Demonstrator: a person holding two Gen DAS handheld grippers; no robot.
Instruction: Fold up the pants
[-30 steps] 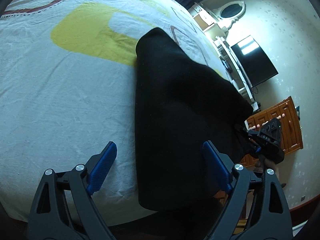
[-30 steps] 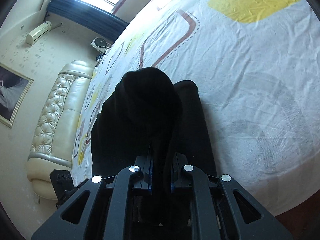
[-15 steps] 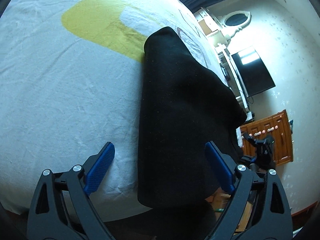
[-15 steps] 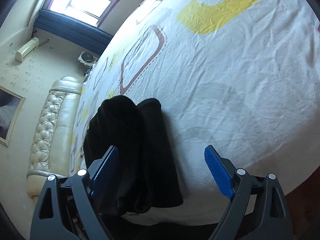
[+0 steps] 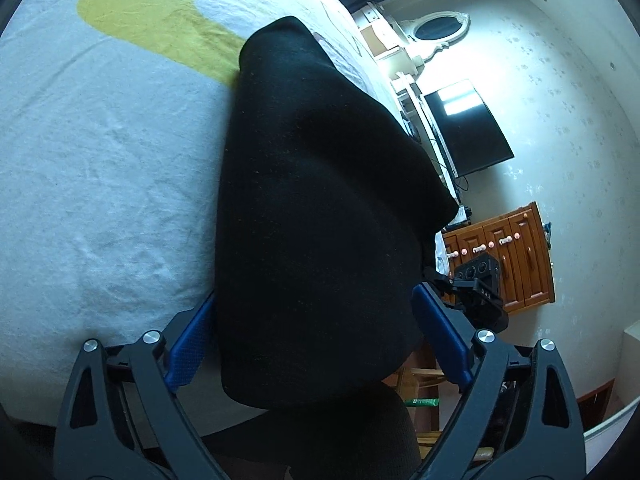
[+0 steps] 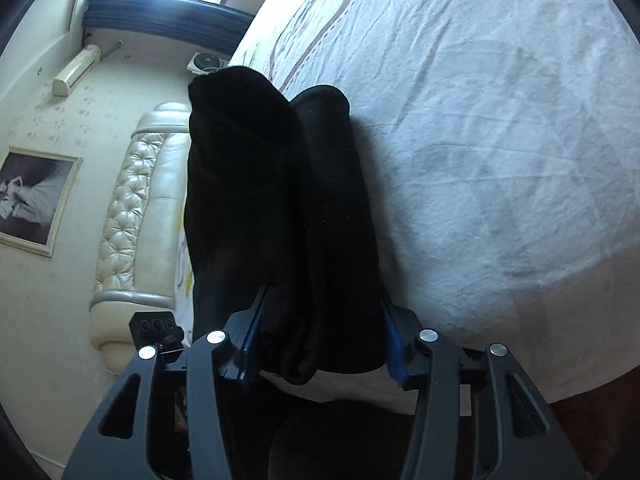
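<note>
- Currently, in the left wrist view, the black pants (image 5: 320, 208) lie folded in a thick stack at the near edge of the bed (image 5: 100, 184), which carries a white sheet with a yellow patch.
- The left gripper (image 5: 316, 340) straddles the near end of the pants; its jaws have just been closing, with the pants between them. The blue pads (image 5: 188, 348) sit at the flanks of the stack; whether they press on the cloth cannot be told, so the grip is uncertain.
- Beyond the pants, to the right of them, the right gripper (image 5: 480, 292) shows in front of a wooden cabinet (image 5: 516, 256), with a dark television (image 5: 464, 128) on the wall above.
- In the right wrist view, the pants (image 6: 280, 220) show as two rounded folds side by side at the bed edge (image 6: 500, 160).
- The right gripper (image 6: 320, 344) has just been closing its jaws, and both blue pads (image 6: 394, 344) lie against the sides of the folded pants, clamping them.
- Left of the pants stand a cream tufted headboard (image 6: 132, 232) and a framed picture (image 6: 36, 200).
</note>
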